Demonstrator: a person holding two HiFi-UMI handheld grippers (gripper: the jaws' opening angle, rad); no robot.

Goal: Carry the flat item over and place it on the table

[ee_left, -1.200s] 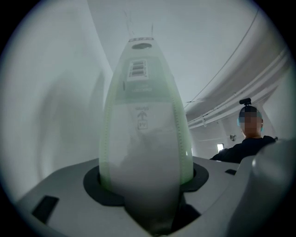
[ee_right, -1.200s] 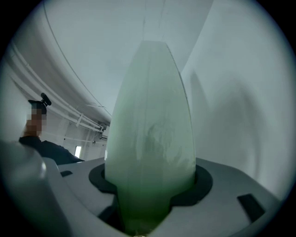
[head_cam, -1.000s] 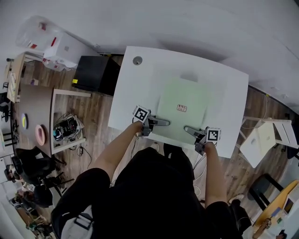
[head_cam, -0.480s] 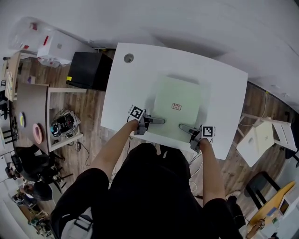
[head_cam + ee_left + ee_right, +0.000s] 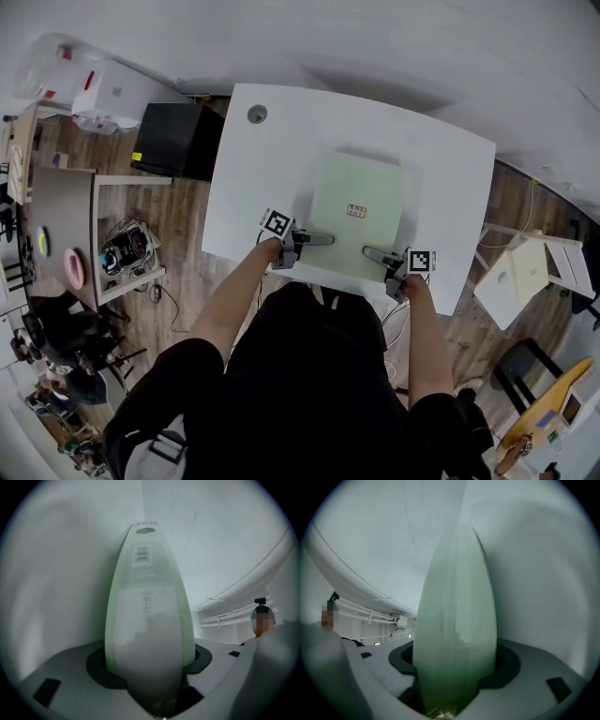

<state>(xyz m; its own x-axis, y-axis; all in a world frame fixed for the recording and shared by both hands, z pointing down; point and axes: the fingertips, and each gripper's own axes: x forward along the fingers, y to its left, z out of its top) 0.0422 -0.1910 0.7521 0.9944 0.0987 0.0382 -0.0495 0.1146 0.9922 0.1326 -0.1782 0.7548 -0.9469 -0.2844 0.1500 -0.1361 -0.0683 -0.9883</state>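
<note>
left gripper (image 5: 322, 239) is clamping flat item (image 5: 356, 214) at near edge | right gripper (image 5: 370, 252) is clamping same edge | item is sitting between each jaw pair, over table (image 5: 272, 159)

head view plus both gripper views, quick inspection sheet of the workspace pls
surface: white table, bare but for the job's thing
job's things: pale green flat item over the table; fully set down or not, cannot tell
clutter: nothing seen on the table
grippers: left gripper and right gripper each clamp the item's near edge
cables: thin cable on the floor left of the table
surroundings: black box by the table's left side, wood floor
</note>
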